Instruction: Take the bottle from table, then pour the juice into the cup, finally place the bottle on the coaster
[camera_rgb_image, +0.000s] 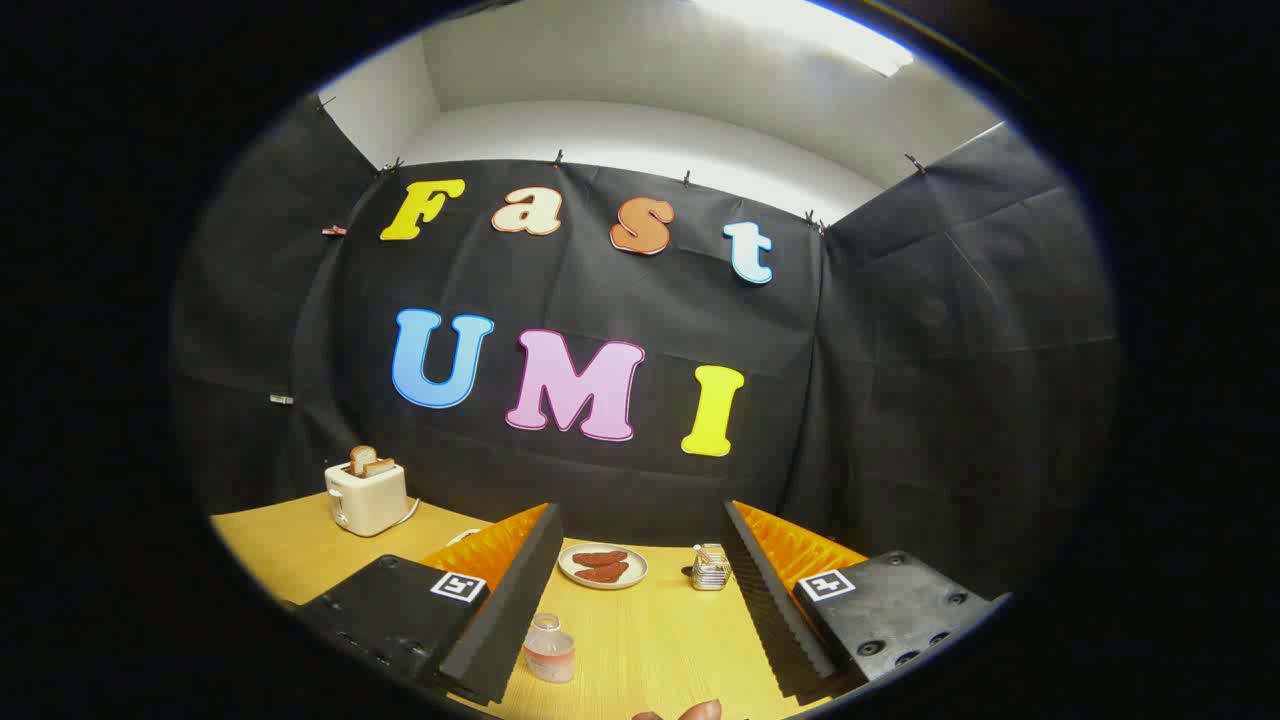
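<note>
A small clear bottle (548, 648) with reddish juice in its lower part stands upright on the wooden table (650, 640). It sits between my fingers, close beside the inner face of the left finger (510, 600), and nothing presses on it. My gripper (640, 518) is open wide, with the right finger (770, 600) far from the bottle. Beyond the bottle, near the right fingertip, stands a small shiny cup-like container (710, 570) with something sticking out of it.
A white plate (603, 566) with reddish-brown food lies just ahead between the fingertips. A white toaster (366, 497) with bread slices stands at the table's far left by the black cloth wall. A fingertip of a person's hand (690, 712) pokes in below the fingers.
</note>
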